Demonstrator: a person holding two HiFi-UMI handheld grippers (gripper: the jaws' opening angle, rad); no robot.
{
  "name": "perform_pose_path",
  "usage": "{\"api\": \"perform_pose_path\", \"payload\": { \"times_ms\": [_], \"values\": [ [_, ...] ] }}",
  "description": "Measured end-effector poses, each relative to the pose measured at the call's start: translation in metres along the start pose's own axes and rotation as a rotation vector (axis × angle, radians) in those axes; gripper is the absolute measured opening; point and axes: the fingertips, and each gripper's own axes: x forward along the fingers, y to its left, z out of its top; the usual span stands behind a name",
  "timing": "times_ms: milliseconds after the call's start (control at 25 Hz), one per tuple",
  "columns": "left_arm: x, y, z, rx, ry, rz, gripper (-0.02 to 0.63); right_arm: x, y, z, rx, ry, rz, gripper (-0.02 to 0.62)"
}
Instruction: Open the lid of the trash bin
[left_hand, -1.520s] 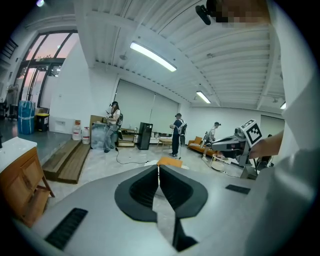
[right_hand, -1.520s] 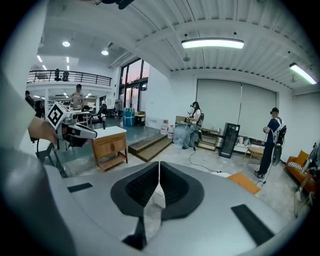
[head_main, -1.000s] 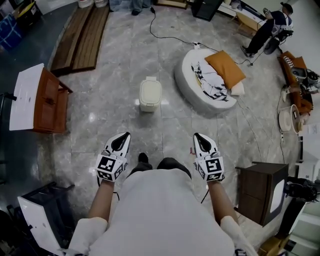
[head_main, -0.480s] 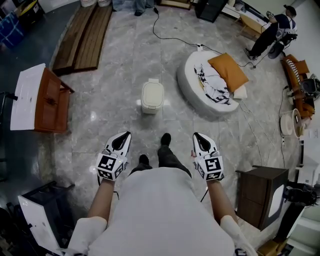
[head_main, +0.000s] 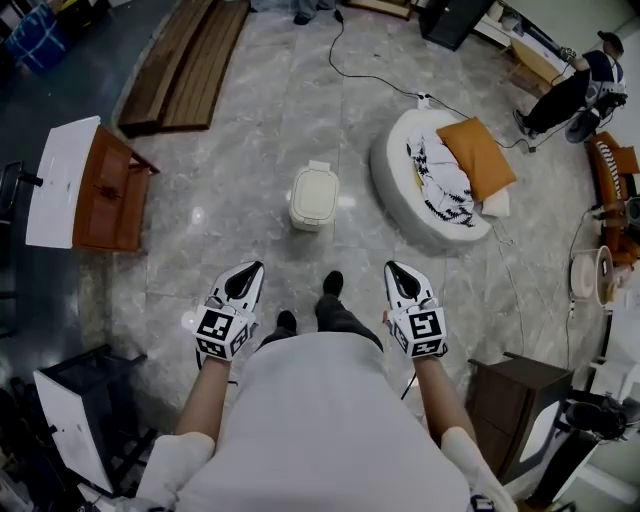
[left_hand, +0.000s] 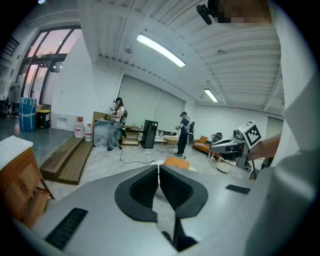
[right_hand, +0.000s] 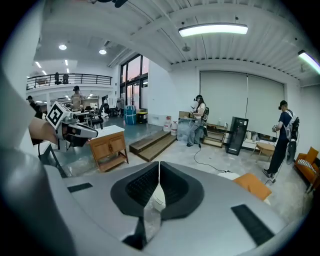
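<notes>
The trash bin (head_main: 313, 197) stands on the floor (head_main: 240, 130) ahead, lid shut, long axis running away from the person (head_main: 320, 420). The left tool (head_main: 250, 270) and right tool (head_main: 393, 270) are clenched, empty, well apart from it.

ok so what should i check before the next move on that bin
1. Trash bin in view, upright on the floor: ok.
2. Lid open: not ok, it is shut.
3. Left claw empty, jaws together: ok.
4. Right claw empty, jaws together: ok.
5. Bin close to either claw: not ok, it stands well ahead of both.
6. How the lid opens: cannot tell from here.
</notes>
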Motion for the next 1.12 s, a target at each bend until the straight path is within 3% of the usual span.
{"api": "perform_pose_path", "payload": {
  "times_ms": [640, 1120],
  "values": [
    [0.093, 0.0, 0.005, -0.043, 0.076, 0.114, 0.023, 0.084, -0.082, 0.0, -0.041, 0.07, 0.187, 0.031],
    [0.156, -0.014, -0.005, -0.031, 0.147, 0.14, 0.023, 0.12, -0.115, -0.019, -0.07, 0.116, 0.297, 0.031]
  ]
}}
